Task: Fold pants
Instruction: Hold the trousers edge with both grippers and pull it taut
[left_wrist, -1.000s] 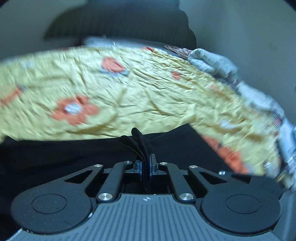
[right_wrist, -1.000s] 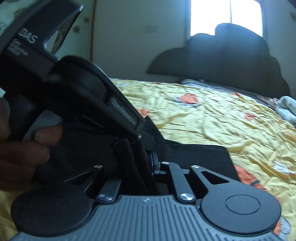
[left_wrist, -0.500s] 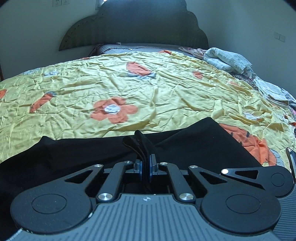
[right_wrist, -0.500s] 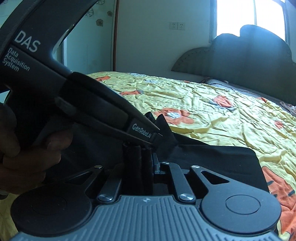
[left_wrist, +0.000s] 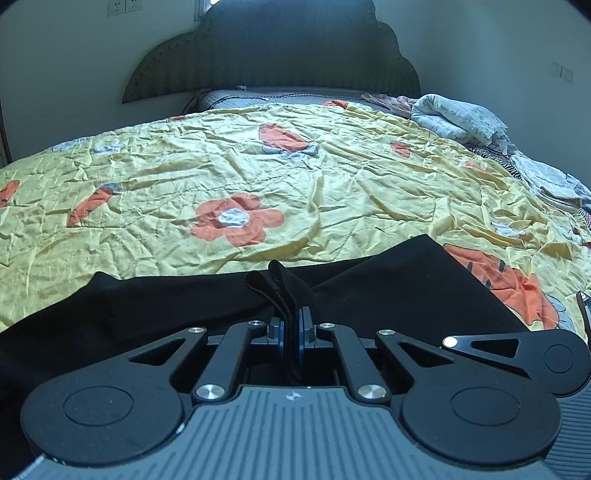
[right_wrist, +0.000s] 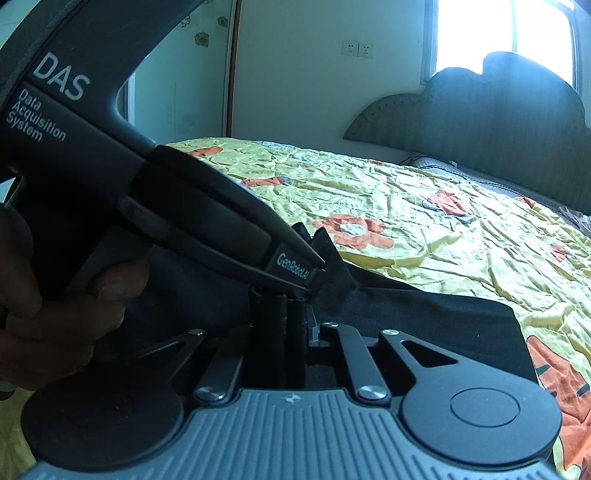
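Black pants (left_wrist: 388, 288) lie across the near part of a bed with a yellow flowered cover (left_wrist: 295, 184). My left gripper (left_wrist: 291, 332) is shut on a bunched edge of the pants, and a fold of cloth sticks up past its tips. In the right wrist view, my right gripper (right_wrist: 291, 328) is shut on a thick roll of the same black pants (right_wrist: 424, 306). The left gripper's body (right_wrist: 155, 206) crosses this view from the upper left, held by a hand (right_wrist: 55, 306), with its tip right over the right gripper's jaws. The right gripper's linkage (left_wrist: 517, 350) shows at the left wrist view's lower right.
A dark headboard (left_wrist: 273, 48) stands at the far end of the bed. Folded pale laundry (left_wrist: 458, 118) and more clothes (left_wrist: 546, 181) are piled along the bed's right side. A bright window (right_wrist: 506, 33) is behind the headboard. White walls surround the bed.
Both views swung over the last second and then steadied. The right gripper shifted so the left gripper's body now fills more of its view. Both keep their hold on the pants.
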